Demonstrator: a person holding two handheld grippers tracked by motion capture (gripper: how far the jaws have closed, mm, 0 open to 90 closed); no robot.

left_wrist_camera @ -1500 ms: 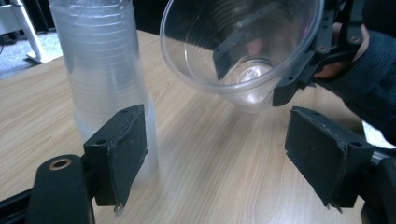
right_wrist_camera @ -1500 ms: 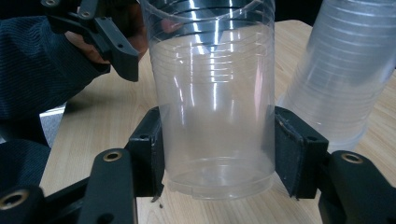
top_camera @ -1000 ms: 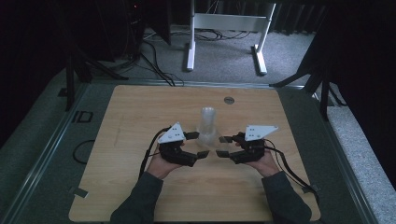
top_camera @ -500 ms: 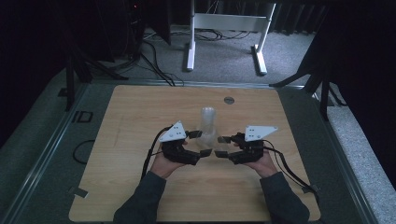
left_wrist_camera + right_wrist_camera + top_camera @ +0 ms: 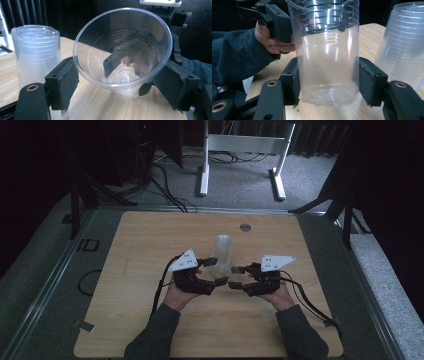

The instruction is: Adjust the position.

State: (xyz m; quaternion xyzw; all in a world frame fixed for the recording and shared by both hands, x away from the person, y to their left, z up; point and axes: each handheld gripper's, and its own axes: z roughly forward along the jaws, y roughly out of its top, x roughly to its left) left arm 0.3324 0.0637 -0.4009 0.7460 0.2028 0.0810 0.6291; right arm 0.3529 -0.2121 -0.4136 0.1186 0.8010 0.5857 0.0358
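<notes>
High view: fixed above person's side, faces forward and down, far off, whole counter (image 5: pixel 150 235) seen. Gripper views: close, low, looking along own jaws from 6 o'clock. All share clear plastic cup (image 5: pixel 122 50) and cup stack (image 5: pixel 404 45).

Place: lab-like recording room, dim.
Work surface: bare wooden table (image 5: pixel 150 320) inside a grey metal frame (image 5: pixel 55 270).
Floor: grey carpet (image 5: pixel 240 185) with loose black cables (image 5: pixel 165 180).
Background: white stand legs (image 5: pixel 240 155) and dark tripod legs (image 5: pixel 345 205).
Surroundings: black walls or curtains.
</notes>
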